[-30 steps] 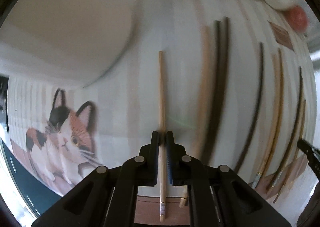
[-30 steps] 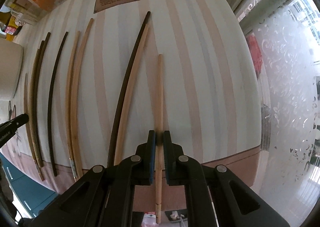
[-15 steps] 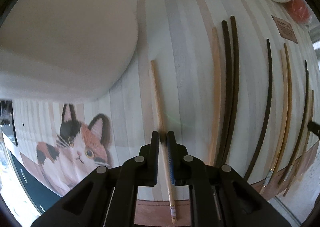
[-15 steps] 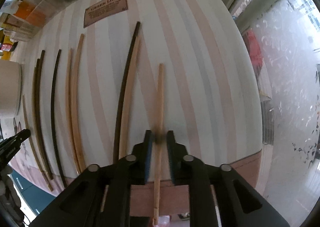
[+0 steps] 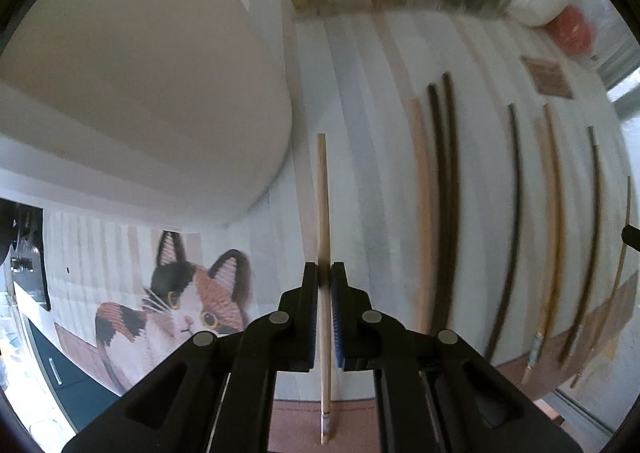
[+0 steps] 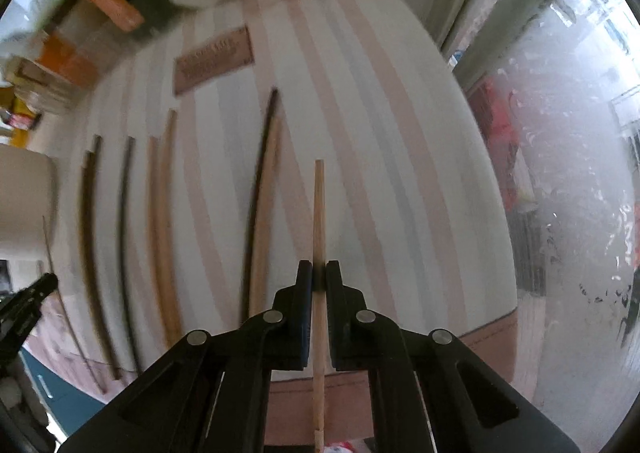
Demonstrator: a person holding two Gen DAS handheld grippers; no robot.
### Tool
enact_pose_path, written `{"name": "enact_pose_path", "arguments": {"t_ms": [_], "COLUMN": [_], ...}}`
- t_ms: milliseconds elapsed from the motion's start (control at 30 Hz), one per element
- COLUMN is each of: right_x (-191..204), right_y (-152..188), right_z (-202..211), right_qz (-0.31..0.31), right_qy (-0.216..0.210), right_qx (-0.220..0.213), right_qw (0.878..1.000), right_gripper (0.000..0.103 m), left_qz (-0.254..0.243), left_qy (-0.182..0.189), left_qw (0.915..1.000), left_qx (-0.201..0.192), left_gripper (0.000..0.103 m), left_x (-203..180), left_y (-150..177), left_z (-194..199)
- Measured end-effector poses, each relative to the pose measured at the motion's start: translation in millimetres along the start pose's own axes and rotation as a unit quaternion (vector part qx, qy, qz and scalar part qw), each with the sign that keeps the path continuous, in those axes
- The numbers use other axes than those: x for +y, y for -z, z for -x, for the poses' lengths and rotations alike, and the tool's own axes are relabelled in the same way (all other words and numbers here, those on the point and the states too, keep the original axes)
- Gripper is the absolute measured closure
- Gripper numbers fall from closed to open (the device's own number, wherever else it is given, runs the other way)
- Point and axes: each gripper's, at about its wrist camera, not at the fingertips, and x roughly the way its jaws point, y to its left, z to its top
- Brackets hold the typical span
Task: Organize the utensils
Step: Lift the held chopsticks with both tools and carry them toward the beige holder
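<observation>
Left gripper clamps one pale chopstick, right gripper clamps another, each stick running straight ahead along the fingers, lifted above the striped tablecloth where the sorted chopsticks lie lengthwise between them.

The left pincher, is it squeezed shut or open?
Shut. The left gripper has its jaws pressed against both sides of a light wooden chopstick, with no gap showing beside it.

Both wrist views look down, sharing the striped tablecloth
</observation>
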Motion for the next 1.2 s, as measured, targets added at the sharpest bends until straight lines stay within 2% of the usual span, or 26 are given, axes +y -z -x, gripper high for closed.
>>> {"name": "enact_pose_path", "arguments": {"t_ms": [200, 367, 467, 600, 867, 1067, 1200], "right_x": [15, 38, 52, 83, 134, 164, 185], "right_y": [4, 8, 3, -5, -26, -41, -46], "right_z": [42, 84, 116, 148, 202, 237, 248], "right_qz": [0.010, 0.027, 0.044, 0.065, 0.102, 0.121, 0.137], "right_qy": [-0.026, -0.059, -0.081, -0.104, -0.138, -0.151, -0.152], "right_qx": [-0.052, -0.105, -0.139, -0.175, -0.241, -0.278, -0.286], "right_qw": [0.998, 0.992, 0.986, 0.977, 0.955, 0.941, 0.936], "right_gripper": [0.096, 0.096, 0.096, 0.096, 0.096, 0.096, 0.096], "left_qz": [-0.003, 0.008, 0.017, 0.025, 0.032, 0.032, 0.033], "left_qy": [0.020, 0.040, 0.057, 0.070, 0.078, 0.068, 0.078], "left_qw": [0.9982, 0.9936, 0.9885, 0.9803, 0.9625, 0.9511, 0.9487], "left_qx": [-0.056, -0.105, -0.139, -0.183, -0.258, -0.300, -0.304], "left_gripper": [0.099, 0.100, 0.100, 0.100, 0.103, 0.103, 0.103], "left_x": [6, 27, 36, 55, 67, 79, 88], "left_y": [5, 2, 0, -1, -17, -28, -25], "left_z": [54, 97, 132, 153, 218, 257, 262]}}
